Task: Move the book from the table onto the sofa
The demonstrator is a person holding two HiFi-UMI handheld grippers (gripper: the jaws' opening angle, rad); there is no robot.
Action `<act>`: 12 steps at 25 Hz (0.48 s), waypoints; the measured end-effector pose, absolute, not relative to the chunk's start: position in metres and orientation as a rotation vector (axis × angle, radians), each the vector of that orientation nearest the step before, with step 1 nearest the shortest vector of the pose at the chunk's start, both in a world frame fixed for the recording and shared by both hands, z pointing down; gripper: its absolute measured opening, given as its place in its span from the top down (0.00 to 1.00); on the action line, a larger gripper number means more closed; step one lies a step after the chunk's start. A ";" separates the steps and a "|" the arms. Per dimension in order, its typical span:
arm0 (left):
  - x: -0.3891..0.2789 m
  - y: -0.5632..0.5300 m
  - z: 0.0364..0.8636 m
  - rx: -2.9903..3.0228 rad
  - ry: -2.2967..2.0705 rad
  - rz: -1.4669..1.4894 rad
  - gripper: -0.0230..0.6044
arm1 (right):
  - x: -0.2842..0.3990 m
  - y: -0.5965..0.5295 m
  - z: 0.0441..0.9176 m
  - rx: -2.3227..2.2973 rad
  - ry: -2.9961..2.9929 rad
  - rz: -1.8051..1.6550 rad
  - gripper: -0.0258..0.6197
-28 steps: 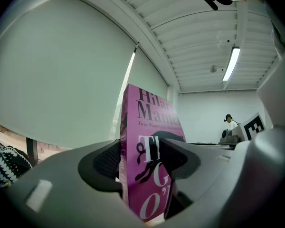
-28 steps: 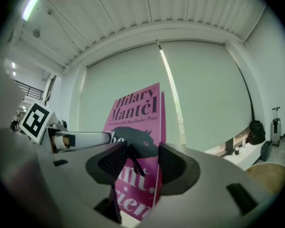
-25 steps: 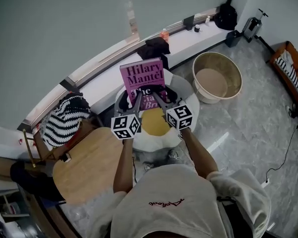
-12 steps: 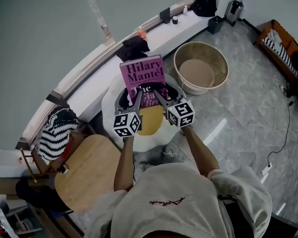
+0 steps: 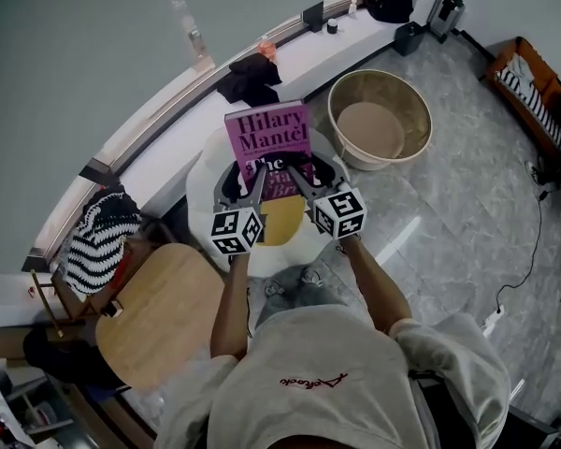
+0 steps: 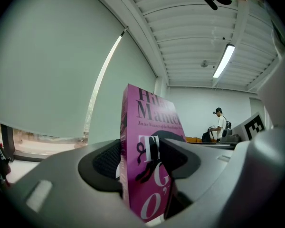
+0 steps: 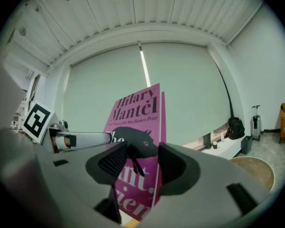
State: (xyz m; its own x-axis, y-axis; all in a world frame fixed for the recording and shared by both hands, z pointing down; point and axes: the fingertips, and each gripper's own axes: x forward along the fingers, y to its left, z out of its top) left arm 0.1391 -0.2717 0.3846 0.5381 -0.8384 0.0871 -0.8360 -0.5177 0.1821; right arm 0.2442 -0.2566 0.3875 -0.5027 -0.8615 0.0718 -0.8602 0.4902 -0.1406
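Book (image 5: 267, 137) held upright, pinched by left gripper (image 5: 250, 188) and right gripper (image 5: 303, 183).

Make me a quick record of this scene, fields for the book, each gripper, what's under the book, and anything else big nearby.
book: pink cover, held upright in the air, front cover toward the person
left gripper: shut on the book's lower left part
right gripper: shut on the book's lower right part
below the book: round white sofa with yellow cushion
wooden table: person's left, book not on it
tub: on floor, right of sofa
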 end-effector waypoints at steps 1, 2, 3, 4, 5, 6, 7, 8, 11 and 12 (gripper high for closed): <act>0.134 -0.274 0.386 2.572 -1.421 -0.015 0.55 | 0.239 -0.259 0.389 -1.560 2.707 -0.250 0.63; 0.129 -0.277 0.388 2.572 -1.422 -0.011 0.55 | 0.234 -0.263 0.391 -1.557 2.708 -0.253 0.63; 0.123 -0.280 0.390 2.572 -1.421 -0.004 0.55 | 0.228 -0.266 0.393 -1.555 2.707 -0.260 0.63; 0.118 -0.282 0.392 2.572 -1.419 0.003 0.55 | 0.223 -0.268 0.395 -1.554 2.706 -0.267 0.63; 0.112 -0.283 0.395 2.569 -1.418 0.009 0.55 | 0.217 -0.270 0.398 -1.554 2.706 -0.275 0.63; 0.107 -0.285 0.398 2.564 -1.417 0.014 0.55 | 0.212 -0.271 0.400 -1.554 2.708 -0.283 0.63; 0.103 -0.286 0.401 2.558 -1.417 0.019 0.55 | 0.208 -0.272 0.403 -1.554 2.710 -0.291 0.63; 0.099 -0.287 0.404 2.552 -1.416 0.024 0.55 | 0.204 -0.274 0.406 -1.552 2.713 -0.300 0.63; 0.092 -0.290 0.412 2.538 -1.412 0.036 0.55 | 0.197 -0.277 0.415 -1.553 2.722 -0.324 0.63; 0.090 -0.291 0.415 2.533 -1.410 0.039 0.55 | 0.195 -0.278 0.417 -1.554 2.725 -0.332 0.63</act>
State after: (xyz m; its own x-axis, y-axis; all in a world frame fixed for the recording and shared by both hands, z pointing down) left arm 0.0905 -0.2910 0.4152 0.5336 -0.8341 0.1399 -0.8406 -0.5048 0.1966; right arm 0.1953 -0.2781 0.4175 -0.5145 -0.8498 0.1147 -0.8525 0.4925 -0.1753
